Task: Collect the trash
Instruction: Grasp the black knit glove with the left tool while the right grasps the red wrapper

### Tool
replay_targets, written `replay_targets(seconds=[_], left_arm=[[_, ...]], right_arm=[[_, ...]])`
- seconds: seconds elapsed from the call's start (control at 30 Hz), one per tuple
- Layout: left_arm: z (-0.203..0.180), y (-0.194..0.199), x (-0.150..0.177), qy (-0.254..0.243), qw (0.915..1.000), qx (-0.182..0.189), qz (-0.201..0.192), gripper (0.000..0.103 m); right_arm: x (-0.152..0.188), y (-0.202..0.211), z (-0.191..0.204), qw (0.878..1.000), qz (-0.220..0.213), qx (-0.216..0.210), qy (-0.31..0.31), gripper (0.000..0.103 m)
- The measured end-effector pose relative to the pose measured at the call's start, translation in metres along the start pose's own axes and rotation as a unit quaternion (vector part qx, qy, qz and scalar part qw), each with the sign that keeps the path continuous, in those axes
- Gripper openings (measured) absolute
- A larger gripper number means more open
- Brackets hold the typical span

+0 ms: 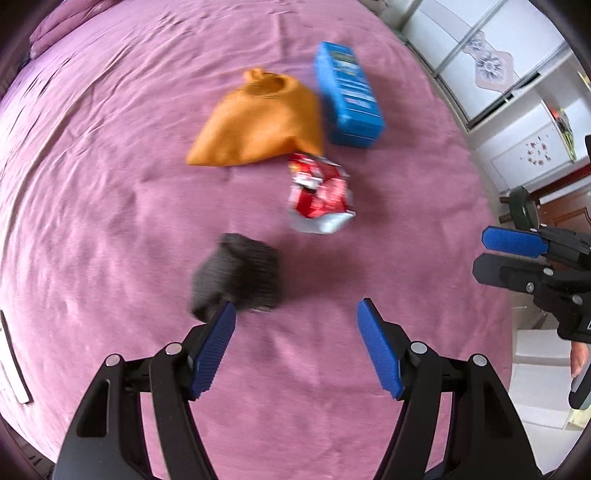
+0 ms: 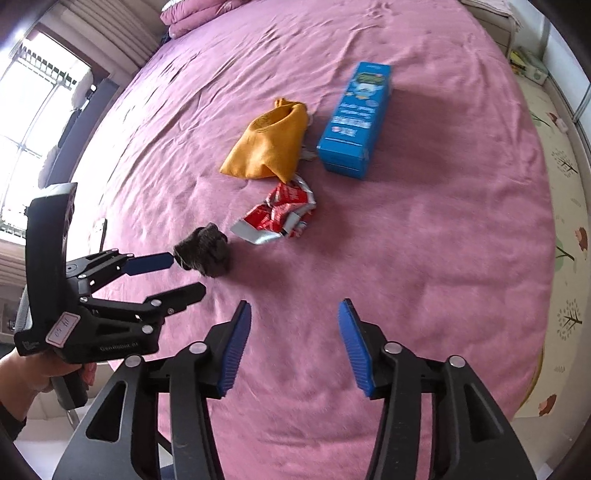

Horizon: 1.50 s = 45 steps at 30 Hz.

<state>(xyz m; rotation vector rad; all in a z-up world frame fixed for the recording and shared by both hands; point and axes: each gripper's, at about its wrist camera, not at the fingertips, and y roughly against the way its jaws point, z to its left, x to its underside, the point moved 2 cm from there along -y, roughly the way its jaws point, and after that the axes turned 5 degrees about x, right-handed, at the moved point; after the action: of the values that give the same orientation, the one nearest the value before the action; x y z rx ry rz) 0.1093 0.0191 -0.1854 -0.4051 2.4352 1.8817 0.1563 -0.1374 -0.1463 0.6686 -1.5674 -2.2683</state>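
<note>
A crumpled red and white wrapper point(image 1: 319, 194) point(image 2: 279, 216) lies on the purple bedsheet point(image 1: 110, 184) point(image 2: 424, 240). A dark crumpled wad point(image 1: 236, 277) point(image 2: 203, 251) sits just in front of it. My left gripper point(image 1: 295, 306) point(image 2: 186, 275) is open, nothing between its blue pads; one fingertip is right beside the wad, and contact cannot be told. My right gripper point(image 2: 294, 305) point(image 1: 480, 251) is open and empty, hovering over bare sheet to the right of the wad. An orange cloth bag point(image 1: 258, 118) point(image 2: 269, 140) and a blue carton point(image 1: 347, 96) point(image 2: 356, 118) lie further back.
Folded purple bedding point(image 2: 192, 14) rests at the bed's far end. A white strip point(image 1: 13, 362) lies near the left edge. White wardrobe doors point(image 1: 498, 74) and a patterned floor mat point(image 2: 561, 221) border the bed on the right; a window point(image 2: 37, 110) is on the left.
</note>
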Motion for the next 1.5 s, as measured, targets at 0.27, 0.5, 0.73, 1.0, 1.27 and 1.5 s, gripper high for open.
replay_targets(seconds=[0.27, 0.5, 0.73, 1.0, 1.27, 1.5], left_arm=[[0.035, -0.02, -0.014, 0.007, 0.9998, 0.002, 0.019, 0.068], [0.043, -0.046, -0.023, 0.003, 0.9989, 0.017, 0.044, 0.066], [0.057, -0.055, -0.02, 0.02, 0.998, 0.034, 0.049, 0.045], [0.067, -0.048, -0.013, 0.036, 0.997, 0.052, 0.044, 0.041], [0.069, -0.05, -0.012, 0.049, 0.9964, 0.048, 0.05, 0.042], [0.053, -0.048, -0.021, 0.048, 0.997, 0.039, 0.046, 0.04]], right_arm=[[-0.029, -0.034, 0.018, 1.0, 0.022, 0.002, 0.009, 0.058], [-0.046, -0.057, 0.021, 0.999, 0.038, 0.002, 0.007, 0.062], [-0.062, -0.08, 0.026, 0.999, 0.05, 0.006, 0.016, 0.07], [-0.086, -0.109, 0.032, 0.997, 0.067, 0.017, 0.023, 0.071], [-0.086, -0.125, 0.027, 0.995, 0.09, 0.023, 0.02, 0.034], [-0.064, -0.103, 0.009, 0.996, 0.088, 0.008, 0.018, 0.019]])
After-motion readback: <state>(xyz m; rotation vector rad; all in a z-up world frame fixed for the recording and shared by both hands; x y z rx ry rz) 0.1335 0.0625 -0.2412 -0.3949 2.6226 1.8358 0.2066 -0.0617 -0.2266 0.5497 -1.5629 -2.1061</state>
